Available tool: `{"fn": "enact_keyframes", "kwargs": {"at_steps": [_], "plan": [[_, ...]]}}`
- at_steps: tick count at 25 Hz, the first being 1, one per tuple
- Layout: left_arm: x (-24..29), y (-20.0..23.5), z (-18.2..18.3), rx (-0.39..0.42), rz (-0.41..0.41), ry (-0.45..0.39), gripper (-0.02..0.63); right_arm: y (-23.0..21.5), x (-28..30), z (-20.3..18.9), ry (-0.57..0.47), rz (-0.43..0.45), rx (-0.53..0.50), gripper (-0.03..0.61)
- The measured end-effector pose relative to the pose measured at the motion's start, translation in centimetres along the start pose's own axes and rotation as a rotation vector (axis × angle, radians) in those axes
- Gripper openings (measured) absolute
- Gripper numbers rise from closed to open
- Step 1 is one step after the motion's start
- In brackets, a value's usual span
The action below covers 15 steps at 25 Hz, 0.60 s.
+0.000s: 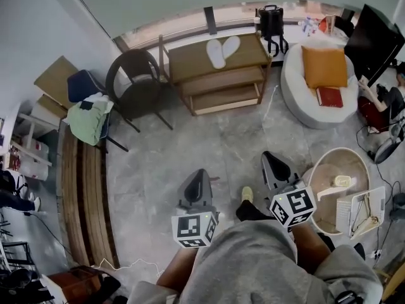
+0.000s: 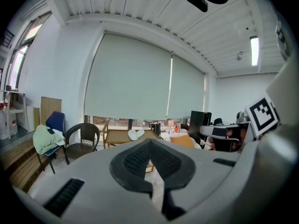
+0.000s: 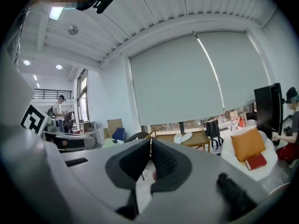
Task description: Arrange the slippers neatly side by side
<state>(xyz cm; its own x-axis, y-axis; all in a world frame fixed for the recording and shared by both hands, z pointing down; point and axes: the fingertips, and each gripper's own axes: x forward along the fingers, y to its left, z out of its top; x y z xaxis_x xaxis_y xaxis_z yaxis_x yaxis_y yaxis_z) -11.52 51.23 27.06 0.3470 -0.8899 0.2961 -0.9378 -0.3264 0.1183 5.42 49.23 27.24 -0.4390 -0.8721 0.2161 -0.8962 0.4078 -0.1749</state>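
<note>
Two white slippers [image 1: 223, 50] lie on the top of a wooden shelf unit [image 1: 190, 59] by the window, toes apart in a V; they show small in the left gripper view as slippers [image 2: 136, 134] and in the right gripper view as slippers [image 3: 182, 137]. My left gripper [image 1: 197, 183] is shut and empty, held low over the floor far from the shelf. My right gripper [image 1: 274, 164] is also shut with nothing in it, beside the left one. Both point toward the shelf.
A dark wicker chair [image 1: 134, 81] stands left of the shelf, a blue chair with green cloth [image 1: 90, 116] further left. A white beanbag with an orange cushion [image 1: 323, 68] sits right. A round basket [image 1: 342, 189] and a black bag [image 1: 271, 21] are nearby. A person [image 1: 383, 100] sits at far right.
</note>
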Motion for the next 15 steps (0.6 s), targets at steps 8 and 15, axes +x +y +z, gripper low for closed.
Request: {"fn": "enact_keyframes", "kwargs": {"at_steps": [8, 15], "plan": [[4.8, -1.3, 0.8, 0.009, 0.022, 0.013, 0.014, -4.7, 2.2, 1.2, 0.004, 0.008, 0.015, 0.025], [7.8, -1.5, 1.6, 0.007, 0.050, 0.031, 0.014, -7.4, 4.7, 2.2, 0.009, 0.029, 0.017, 0.025]]}}
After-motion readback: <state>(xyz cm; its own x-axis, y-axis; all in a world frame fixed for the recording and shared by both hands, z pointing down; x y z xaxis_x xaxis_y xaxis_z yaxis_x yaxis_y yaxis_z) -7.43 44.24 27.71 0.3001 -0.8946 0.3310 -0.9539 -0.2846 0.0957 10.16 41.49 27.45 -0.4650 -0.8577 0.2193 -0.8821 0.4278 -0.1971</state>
